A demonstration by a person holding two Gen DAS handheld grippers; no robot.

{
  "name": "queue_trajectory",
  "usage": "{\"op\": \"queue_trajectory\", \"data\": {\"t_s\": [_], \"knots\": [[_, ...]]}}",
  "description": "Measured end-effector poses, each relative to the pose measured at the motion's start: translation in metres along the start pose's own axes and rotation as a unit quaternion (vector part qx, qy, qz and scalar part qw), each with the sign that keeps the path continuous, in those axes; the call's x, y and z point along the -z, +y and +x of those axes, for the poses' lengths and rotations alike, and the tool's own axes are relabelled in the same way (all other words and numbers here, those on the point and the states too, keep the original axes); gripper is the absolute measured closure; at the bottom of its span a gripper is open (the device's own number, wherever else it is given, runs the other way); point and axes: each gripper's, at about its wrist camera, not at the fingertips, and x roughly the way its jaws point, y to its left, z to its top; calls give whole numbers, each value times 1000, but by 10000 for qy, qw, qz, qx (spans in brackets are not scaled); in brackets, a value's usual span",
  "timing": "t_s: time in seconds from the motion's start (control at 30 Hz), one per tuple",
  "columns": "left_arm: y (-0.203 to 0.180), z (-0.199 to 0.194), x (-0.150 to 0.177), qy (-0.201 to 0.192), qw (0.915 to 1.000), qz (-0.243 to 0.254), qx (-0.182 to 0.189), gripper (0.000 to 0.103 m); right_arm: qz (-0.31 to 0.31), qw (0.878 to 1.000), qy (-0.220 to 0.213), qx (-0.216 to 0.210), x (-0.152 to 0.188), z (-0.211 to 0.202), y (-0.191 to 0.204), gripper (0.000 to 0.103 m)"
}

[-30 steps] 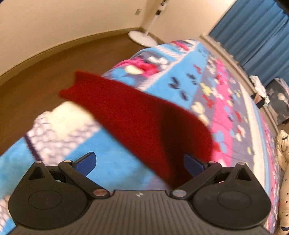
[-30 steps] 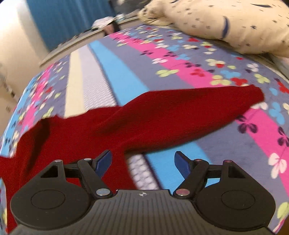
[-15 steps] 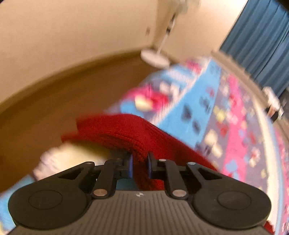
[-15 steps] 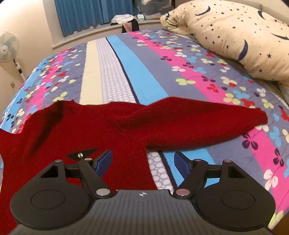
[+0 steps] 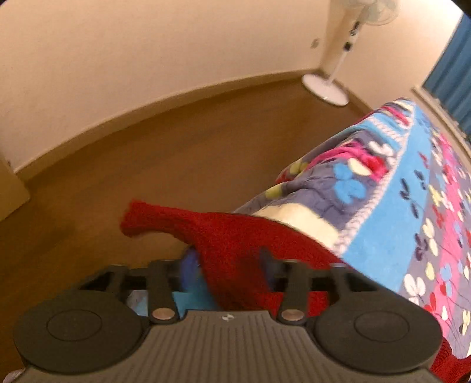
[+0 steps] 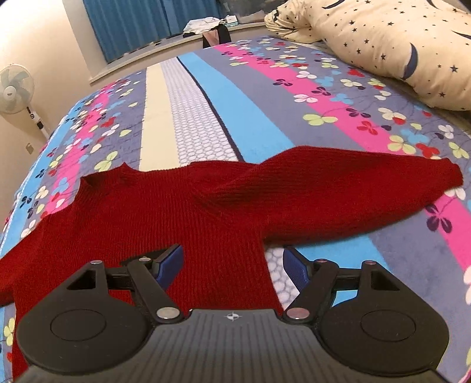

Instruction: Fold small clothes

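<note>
- Right gripper (image 6: 232, 263): nearest in the right wrist view, jaws spread wide with nothing pinched; its blue pads (image 6: 169, 260) stand above the lower body of the red knit sweater (image 6: 182, 212), one over the knit and the other over the bedspread just beside the sweater's side edge.
- Left gripper (image 5: 226, 271): nearest in the left wrist view, jaws opening; a fold of the sweater's sleeve (image 5: 235, 244) passes between the fingers, though blur hides whether either pad touches it.
- Red knit sweater: spread flat near the bed's near edge, collar pointing toward the far side; one sleeve lies outstretched toward the pillow side, and the other sleeve's cuff (image 5: 138, 218) projects beyond the bed's side edge, above the wooden floor (image 5: 147, 165).
- Bedspread (image 6: 250, 97): striped in blue, pink, cream and grey with a clover print; it carries the whole garment.
- Pillow (image 6: 397, 41): cream with stars and moons, at the bed's far right corner.
- Standing fan (image 6: 16, 85): white, on the floor past the bed's far left corner, against the wall.
- Blue curtains (image 6: 141, 23): along the far wall, behind a ledge bearing small heaped items.
</note>
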Motion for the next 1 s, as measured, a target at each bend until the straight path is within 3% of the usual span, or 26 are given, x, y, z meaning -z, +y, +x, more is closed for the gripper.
{"op": "queue_trajectory", "data": {"t_s": [0.03,0.13,0.33,0.6,0.77,1.0], "knots": [[-5,-6,1,-145,9998,92,-57,13,10,10000,-46,5,-3,0,-1,27],[-17,-27,7,-640,9967,479,-155,4,92,9999,-115,-10,-7,-2,-9,27],[-12,-79,46,-611,9926,1012,289,3,514,9983,219,-149,25,-21,-33,27],[21,-181,155,-202,9807,1780,778,0,873,9928,545,-615,86,-85,-41,27],[46,-232,207,170,9765,1895,1017,0,532,9924,468,-1004,116,-142,-24,27],[66,-305,267,159,9650,2376,1098,0,-268,9903,204,-1349,160,-214,8,26]]}}
